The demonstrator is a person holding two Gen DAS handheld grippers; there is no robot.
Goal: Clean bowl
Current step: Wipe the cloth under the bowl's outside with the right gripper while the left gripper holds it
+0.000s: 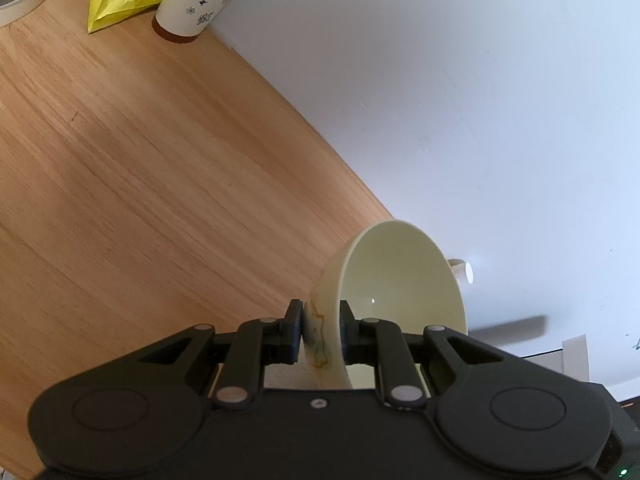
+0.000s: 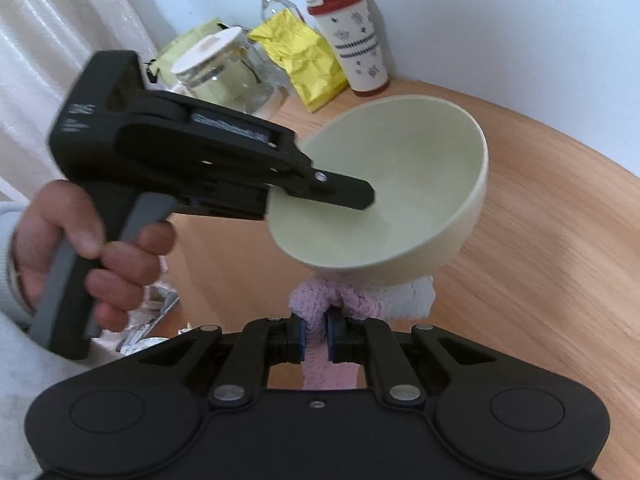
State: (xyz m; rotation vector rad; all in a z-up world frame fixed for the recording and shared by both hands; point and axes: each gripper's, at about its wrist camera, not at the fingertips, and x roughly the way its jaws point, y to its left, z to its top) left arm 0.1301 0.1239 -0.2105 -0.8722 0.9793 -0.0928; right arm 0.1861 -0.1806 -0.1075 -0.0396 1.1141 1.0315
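A light wooden table (image 2: 540,240) with a curved far edge carries everything. Its landmark is the white patterned tumbler (image 2: 352,40) with the red lid and red base, standing at the far edge. Just left of the tumbler a crumpled yellow foil bag (image 2: 304,64) lies on the wood, touching or nearly touching it. Behind the bag stands a clear plastic bottle (image 2: 276,2). Further left of the tumbler, past the bag, sits a glass jar (image 2: 218,70) with a white lid, and behind it a pale green pouch (image 2: 188,42).
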